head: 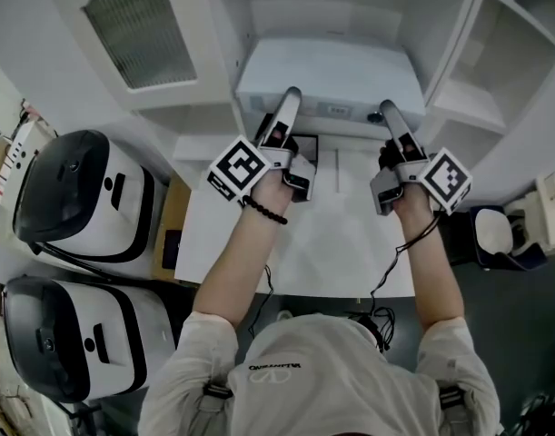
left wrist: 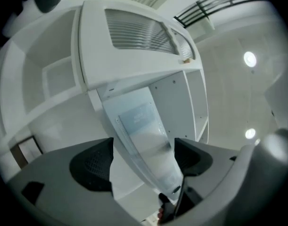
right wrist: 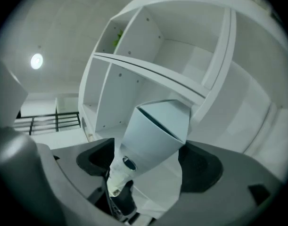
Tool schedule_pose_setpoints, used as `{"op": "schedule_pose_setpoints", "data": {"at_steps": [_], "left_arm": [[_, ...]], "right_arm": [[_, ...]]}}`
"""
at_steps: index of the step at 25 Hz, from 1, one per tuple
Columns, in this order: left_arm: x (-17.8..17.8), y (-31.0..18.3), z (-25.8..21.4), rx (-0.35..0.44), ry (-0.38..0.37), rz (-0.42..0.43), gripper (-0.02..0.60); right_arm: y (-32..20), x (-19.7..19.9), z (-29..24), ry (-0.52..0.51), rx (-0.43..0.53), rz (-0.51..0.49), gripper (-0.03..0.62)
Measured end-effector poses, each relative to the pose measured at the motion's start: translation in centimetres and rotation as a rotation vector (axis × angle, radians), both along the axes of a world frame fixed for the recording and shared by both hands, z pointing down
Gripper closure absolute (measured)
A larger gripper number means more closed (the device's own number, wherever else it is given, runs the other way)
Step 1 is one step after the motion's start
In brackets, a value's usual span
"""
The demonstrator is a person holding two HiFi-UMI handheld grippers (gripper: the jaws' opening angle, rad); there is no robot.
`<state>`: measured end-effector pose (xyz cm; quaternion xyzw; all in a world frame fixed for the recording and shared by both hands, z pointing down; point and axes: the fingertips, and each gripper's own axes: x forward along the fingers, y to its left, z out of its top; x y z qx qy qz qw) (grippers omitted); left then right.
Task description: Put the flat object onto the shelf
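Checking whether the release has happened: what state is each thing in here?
Flat white box-shaped object: lying in the white shelf unit, not gripped.
Left hand-held gripper: jaws open, object's edge between them.
Right hand-held gripper: jaws open, object's edge between them.

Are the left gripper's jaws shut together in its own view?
No, the left gripper has its two dark jaws standing wide apart, with the white flat object running between them.

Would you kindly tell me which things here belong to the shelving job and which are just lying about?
For the job: flat white box, shelf, left gripper, right gripper.
Lying about: black-and-white machine, second machine beside it, table.
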<state>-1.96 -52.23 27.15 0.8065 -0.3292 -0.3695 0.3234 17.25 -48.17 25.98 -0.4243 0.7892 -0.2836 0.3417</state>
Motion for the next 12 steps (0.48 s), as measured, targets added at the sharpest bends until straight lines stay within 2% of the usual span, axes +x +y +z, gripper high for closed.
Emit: {"op": "schedule_pose_setpoints", "data": {"at_steps": [2, 4, 6, 8, 9, 12], "left_arm": [[-1.1, 1.7, 0.6, 0.041, -0.076, -0.046, 0.195], [-2.2, 3.5, 0.9, 0.091, -0.173, -0.099, 0.196], [-2.4, 5.3, 0.9, 0.165, -0.318, -0.152, 0.226], [-2.0, 6.4, 0.2, 0.26, -0.477, -0.201, 0.282], [-1.8, 6.8, -0.3, 0.309, -0.55, -0.228, 0.322], [-0.8, 7.4, -1.7, 0.423, -0.711, -0.28, 0.467]], "right_arm": [[2.0, 1.0, 0.4, 0.093, 0.028, 0.098, 0.175], [4.3, 2.1, 0.4, 0.267, 0.086, 0.24, 0.195], [6.9, 2.2, 0.0, 0.448, 0.185, 0.36, 0.29], [8.5, 0.9, -0.5, 0.609, 0.271, 0.417, 0.414], [8.8, 0.1, -0.6, 0.665, 0.296, 0.423, 0.446], [8.3, -1.5, -1.0, 0.707, 0.309, 0.402, 0.511]]}}
